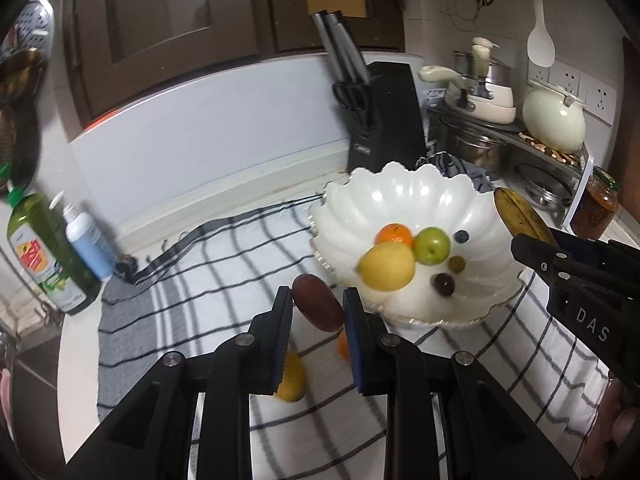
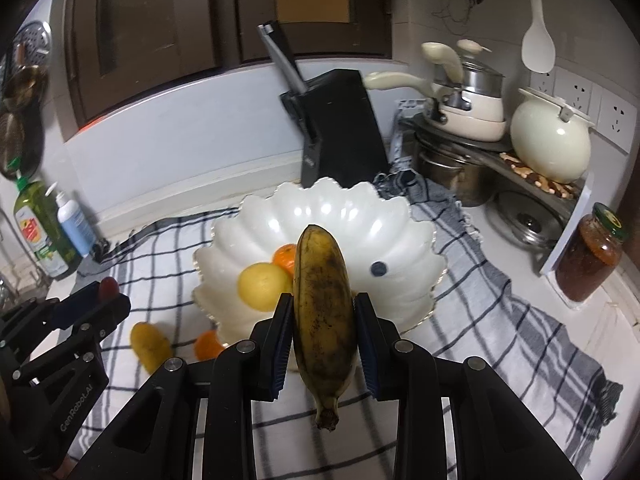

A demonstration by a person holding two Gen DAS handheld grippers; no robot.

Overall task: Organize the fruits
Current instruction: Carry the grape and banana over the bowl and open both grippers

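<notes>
We're only spotting two bits of readable text here: "DAS" is showing in white letters on the right gripper [image 1: 592, 264] body, and "GenRobot.AI" is running along the side of the left gripper [image 2: 86, 300]. The bottle labels are looking too blurry to read.

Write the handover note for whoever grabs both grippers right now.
Left gripper: fingers shut on a dark red fruit, held above the checked cloth just short of the white bowl.
Right gripper: fingers shut on a spotted banana, held in front of the bowl.
Done: orange, yellow fruit, green fruit and three small fruits lie in the bowl.
Left: put both held fruits in the bowl, then the yellow fruit on the cloth and the orange on the cloth.
</notes>
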